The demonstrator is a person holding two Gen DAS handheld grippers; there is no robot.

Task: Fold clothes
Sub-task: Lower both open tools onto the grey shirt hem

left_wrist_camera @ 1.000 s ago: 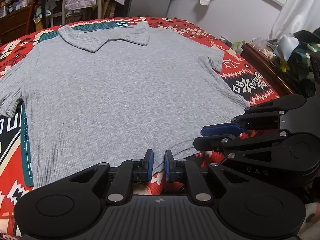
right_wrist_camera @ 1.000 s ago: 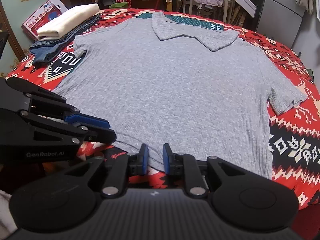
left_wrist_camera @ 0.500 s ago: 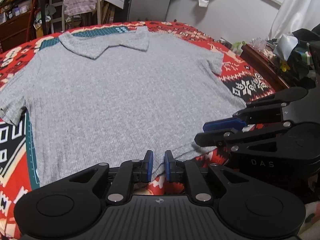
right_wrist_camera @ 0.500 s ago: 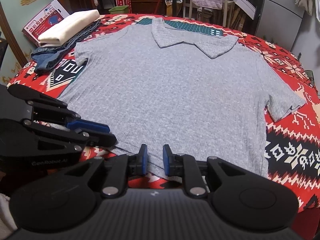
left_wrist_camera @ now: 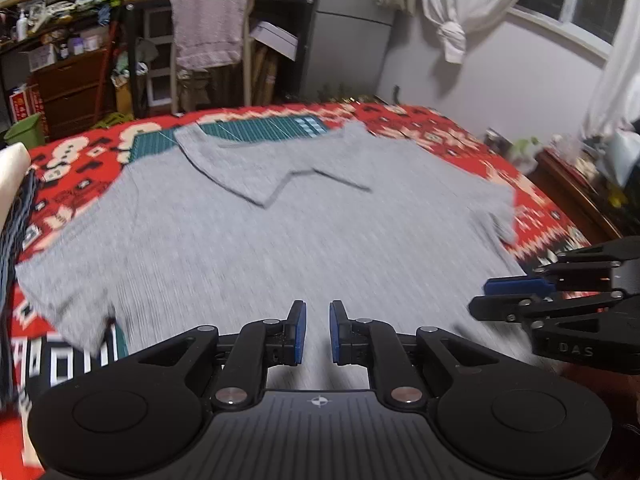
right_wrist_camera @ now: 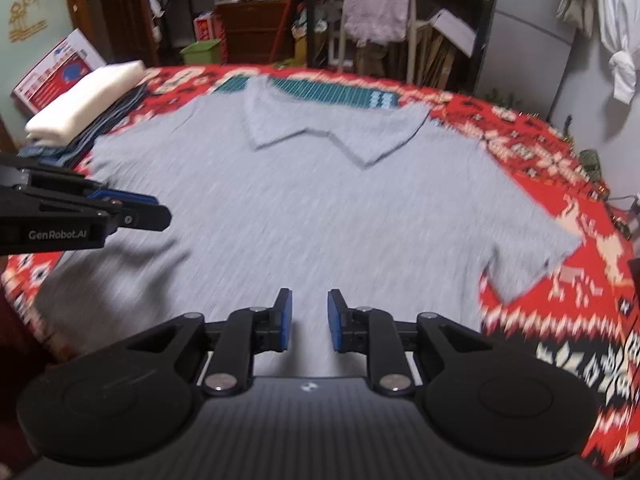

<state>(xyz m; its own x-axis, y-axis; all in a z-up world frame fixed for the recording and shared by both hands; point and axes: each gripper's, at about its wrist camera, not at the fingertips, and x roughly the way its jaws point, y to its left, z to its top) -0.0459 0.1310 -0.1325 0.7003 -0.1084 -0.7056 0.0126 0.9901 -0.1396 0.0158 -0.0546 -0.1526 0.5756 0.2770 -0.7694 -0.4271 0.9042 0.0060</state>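
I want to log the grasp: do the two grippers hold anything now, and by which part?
Nothing is held. The left gripper and the right gripper hover open above the flat grey ribbed polo shirt, with no cloth pinched.

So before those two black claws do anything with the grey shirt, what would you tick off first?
1. Shirt spread flat: ok. The grey polo shirt lies open on the patterned cover, collar at the far end.
2. Both sleeves laid out: ok, one sleeve at each side.
3. Left gripper ready to grasp: ok, jaws apart, nothing between them.
4. Right gripper ready: ok, jaws apart, over the shirt body.
5. Hem within reach: cannot tell; it is hidden behind the grippers.
6. Folded pile clear of the shirt: cannot tell; it lies close beside one shoulder.
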